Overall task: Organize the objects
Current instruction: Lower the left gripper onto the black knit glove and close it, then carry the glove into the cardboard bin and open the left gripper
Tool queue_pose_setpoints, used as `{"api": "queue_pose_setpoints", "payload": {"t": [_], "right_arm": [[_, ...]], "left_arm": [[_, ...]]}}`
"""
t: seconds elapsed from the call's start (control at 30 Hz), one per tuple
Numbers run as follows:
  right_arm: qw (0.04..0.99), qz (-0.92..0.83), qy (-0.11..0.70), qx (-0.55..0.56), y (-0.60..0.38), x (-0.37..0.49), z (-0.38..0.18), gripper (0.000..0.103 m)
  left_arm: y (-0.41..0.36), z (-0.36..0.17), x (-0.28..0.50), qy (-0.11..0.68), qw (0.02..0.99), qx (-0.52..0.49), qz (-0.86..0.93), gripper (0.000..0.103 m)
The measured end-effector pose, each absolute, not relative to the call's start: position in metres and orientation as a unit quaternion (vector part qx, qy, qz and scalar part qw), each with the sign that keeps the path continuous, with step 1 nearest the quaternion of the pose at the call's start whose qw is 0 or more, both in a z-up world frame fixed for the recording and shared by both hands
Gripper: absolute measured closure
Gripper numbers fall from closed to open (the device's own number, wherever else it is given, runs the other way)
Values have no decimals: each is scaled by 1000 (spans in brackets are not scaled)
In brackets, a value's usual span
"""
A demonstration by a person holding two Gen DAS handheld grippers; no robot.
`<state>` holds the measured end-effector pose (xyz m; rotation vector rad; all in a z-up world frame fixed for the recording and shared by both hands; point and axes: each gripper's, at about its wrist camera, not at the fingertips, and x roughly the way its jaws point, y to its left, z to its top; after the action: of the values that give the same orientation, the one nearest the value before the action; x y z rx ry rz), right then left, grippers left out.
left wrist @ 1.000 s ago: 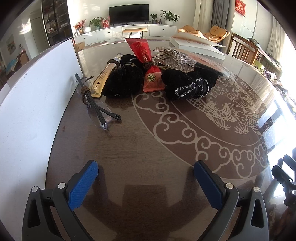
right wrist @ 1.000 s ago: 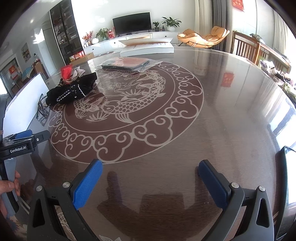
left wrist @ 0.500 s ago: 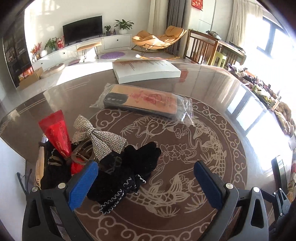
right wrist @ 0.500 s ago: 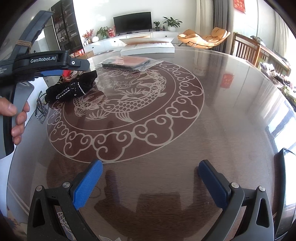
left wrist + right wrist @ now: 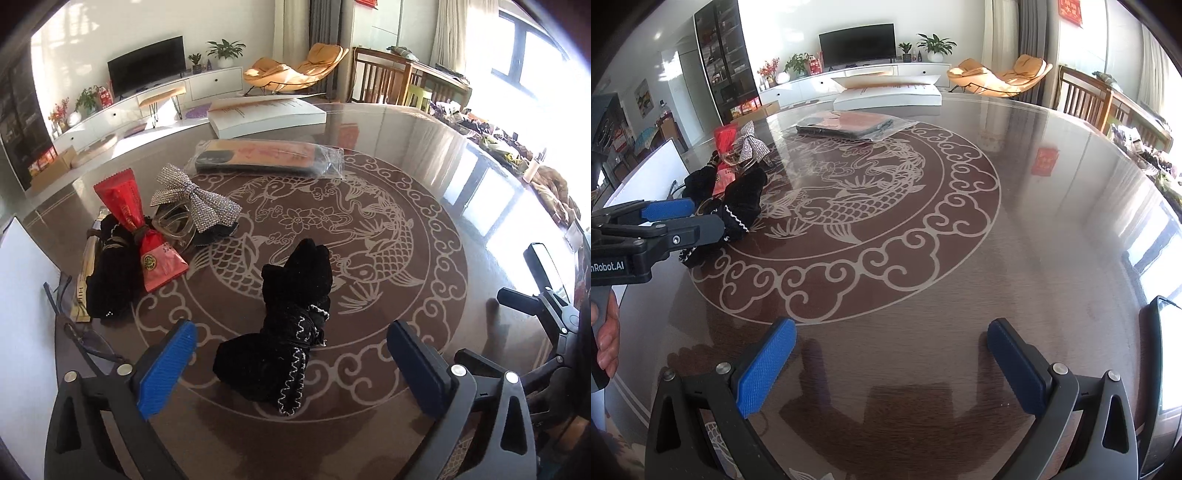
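A black velvet glove with white stitching lies on the patterned round table. Its near end sits between the blue pads of my open left gripper, not clamped. Left of it are a red packet, a rhinestone bow, a second black glove and a gold stick. My right gripper stands open over bare table with nothing between its fingers. In the right wrist view the left gripper reaches in from the left over the black glove.
A bagged phone case and a white box lie farther back. A white board and glasses sit at the left edge. A dark device rests at the right rim. A hand holds the left gripper's handle.
The left gripper swung right from the white board side and came in low over the black glove, which now lies between its fingers. The right gripper has barely moved.
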<state>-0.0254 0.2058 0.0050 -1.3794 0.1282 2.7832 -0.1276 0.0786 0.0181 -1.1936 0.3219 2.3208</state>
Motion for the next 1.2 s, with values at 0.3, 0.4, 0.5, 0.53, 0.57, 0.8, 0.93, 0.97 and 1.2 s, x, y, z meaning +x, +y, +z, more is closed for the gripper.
{"api": "queue_pose_setpoints", "payload": {"t": [0.3,0.4,0.5,0.53,0.57,0.8,0.93,0.97,1.2], "right_arm": [[19,895,42,-444,207,-25,5,0],[19,895,40,-445,207,-25,5,0],[19,894,37,-445,206,-25,5,0],[20,894,37,-445,206,-25,4,0],[20,894,36,-445,205,-26,4,0],[22,894,26,-447,203,-26,4,0],[22,894,26,-447,203,-26,4,0],[22,894,26,-447,203,-26,4,0],[20,893,21,-449,202,-26,4,0]], "left_arm": [[93,-5,-121,134,262,-454,841,72],[70,11,-98,96,249,-439,858,72],[33,42,-67,58,233,-414,878,72],[17,54,-57,44,225,-407,884,72],[-2,67,-49,30,217,-400,890,72],[-136,131,-19,-5,97,-362,927,72],[-192,122,-23,-4,10,-387,922,66],[-202,116,-23,-4,-11,-396,918,51],[-228,103,-6,-12,-104,-387,916,11]]}}
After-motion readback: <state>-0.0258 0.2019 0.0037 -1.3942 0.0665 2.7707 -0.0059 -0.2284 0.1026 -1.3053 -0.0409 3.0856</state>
